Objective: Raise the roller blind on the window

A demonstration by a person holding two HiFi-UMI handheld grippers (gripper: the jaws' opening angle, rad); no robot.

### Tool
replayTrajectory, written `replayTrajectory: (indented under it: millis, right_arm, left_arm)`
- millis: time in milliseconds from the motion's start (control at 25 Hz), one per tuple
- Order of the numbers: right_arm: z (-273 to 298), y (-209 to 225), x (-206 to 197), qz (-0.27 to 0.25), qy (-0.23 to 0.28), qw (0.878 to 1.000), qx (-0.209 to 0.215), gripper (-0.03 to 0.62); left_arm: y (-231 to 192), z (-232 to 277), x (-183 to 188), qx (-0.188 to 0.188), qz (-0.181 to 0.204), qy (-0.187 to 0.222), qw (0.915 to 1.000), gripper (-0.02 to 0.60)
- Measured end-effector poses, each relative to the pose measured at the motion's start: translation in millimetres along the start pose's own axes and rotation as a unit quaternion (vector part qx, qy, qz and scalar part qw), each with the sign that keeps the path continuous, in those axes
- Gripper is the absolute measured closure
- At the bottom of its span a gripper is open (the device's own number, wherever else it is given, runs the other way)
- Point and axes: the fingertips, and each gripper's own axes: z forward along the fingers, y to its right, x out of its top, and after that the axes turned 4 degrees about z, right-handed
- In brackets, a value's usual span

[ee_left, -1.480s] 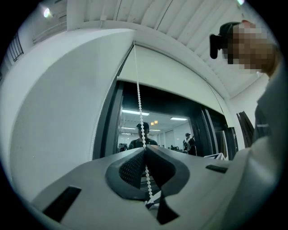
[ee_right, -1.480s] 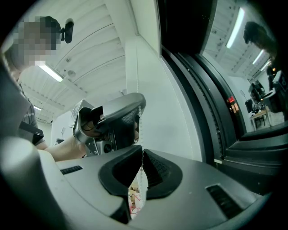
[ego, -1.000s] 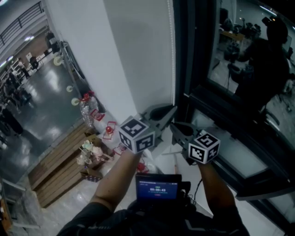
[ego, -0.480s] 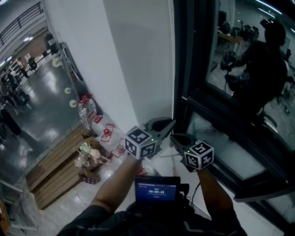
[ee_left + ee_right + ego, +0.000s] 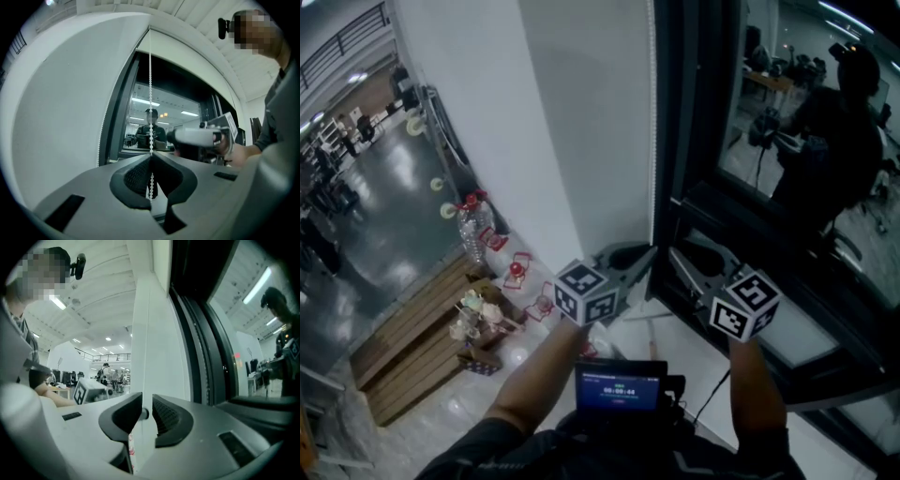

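Left gripper's (image 5: 151, 157) jaws pinch the bead chain (image 5: 150, 84); right gripper's (image 5: 146, 411) jaws, empty, have just been opening.

You wore a dark short-sleeved top (image 5: 478, 448). The left gripper (image 5: 649, 251) and right gripper (image 5: 677, 255) had grey shells and black ribbed pads (image 5: 166, 417). Each bore a white cube (image 5: 586, 292) with black square markers. Your chest screen (image 5: 621, 384) glowed blue, with a black cable (image 5: 712, 396) attached.

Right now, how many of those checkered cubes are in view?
2. One cube rides the left gripper, by the white wall; the other cube rides the right gripper, before the dark window frame.
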Motion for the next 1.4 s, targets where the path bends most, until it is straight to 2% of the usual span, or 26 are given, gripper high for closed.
replayTrajectory:
  millis: [240,400,440,480,560,800,920,1120,1400]
  right_arm:
    - [18,-19,72,-0.046,0.062,0.996,0.034,0.511]
    - [33,-28,83,-0.058,0.059,0.995,0.046,0.516]
    - [35,-28,84,-0.057,0.059,0.996,0.045,0.563]
    - [35,-28,85,-0.052,0.061,0.996,0.044,0.582]
    - [36,-26,85,-0.036,0.067,0.996,0.047,0.585]
    - [39,-21,80,-0.008,0.079,0.995,0.058,0.586]
    - [43,-19,65,-0.008,0.068,0.996,0.053,0.586]
    - [47,-12,24,0.025,0.038,0.998,0.04,0.588]
    - [46,-9,3,0.03,0.026,0.999,0.035,0.592]
  left_arm:
    - [14,0,-1,-0.013,-0.004,0.004,0.9999,0.578]
    - [20,-1,1,-0.016,-0.003,0.008,0.9998,0.578]
    - [21,-1,1,-0.016,-0.002,0.01,0.9998,0.578]
    - [21,-2,2,-0.015,-0.002,0.01,0.9998,0.578]
    - [20,-3,1,-0.012,-0.001,0.007,0.9999,0.578]
    - [18,-4,-3,-0.008,-0.002,0.007,0.9999,0.578]
    - [19,-4,-18,-0.007,-0.009,-0.008,0.9999,0.578]
    - [17,-7,-54,-0.005,-0.027,-0.04,0.9988,0.578]
    - [17,-7,-73,-0.005,-0.037,-0.043,0.9984,0.578]
